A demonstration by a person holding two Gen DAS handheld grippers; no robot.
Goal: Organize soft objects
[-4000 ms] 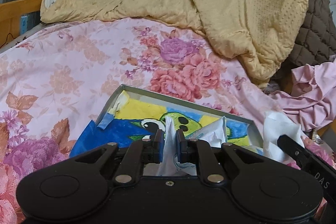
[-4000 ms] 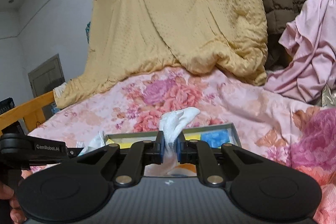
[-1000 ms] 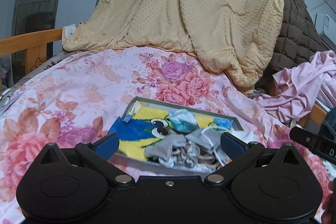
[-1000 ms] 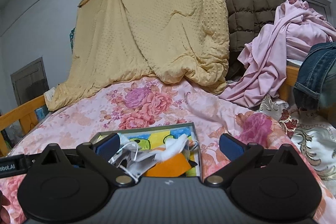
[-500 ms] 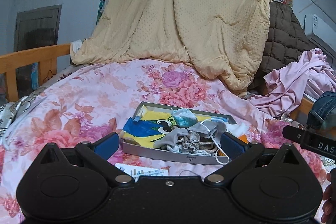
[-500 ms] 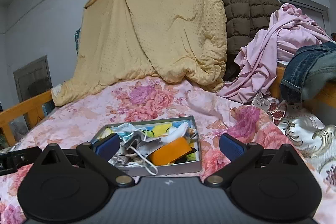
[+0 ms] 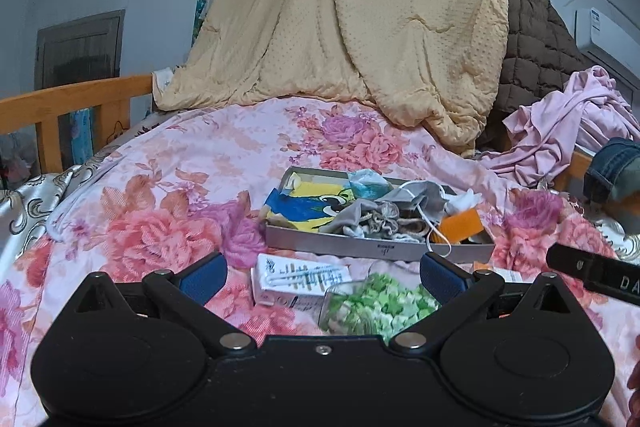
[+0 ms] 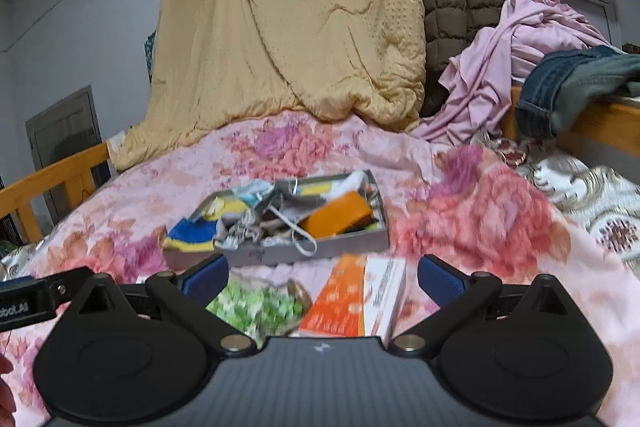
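Observation:
A grey metal tray [image 7: 360,247] with a cartoon-printed bottom lies on the floral bed. It holds a pile of soft things: grey cloth [image 7: 352,219], a teal mask [image 7: 366,185], white tissue [image 7: 464,199] and an orange piece [image 7: 460,225]. The tray also shows in the right wrist view [image 8: 320,247]. My left gripper [image 7: 322,275] is open and empty, held back from the tray. My right gripper [image 8: 320,273] is open and empty, also short of the tray.
A white box [image 7: 296,283] and a clear bag of green bits [image 7: 376,303] lie in front of the tray. An orange and white box [image 8: 356,299] lies beside them. A yellow quilt [image 7: 360,27] hangs behind. Pink clothes [image 8: 520,39] and jeans [image 8: 568,83] pile at the right.
Both grippers let go of the white cloths over the tray, opened wide and drew back. The tray now sits farther off, and boxes and the green bag have come into view.

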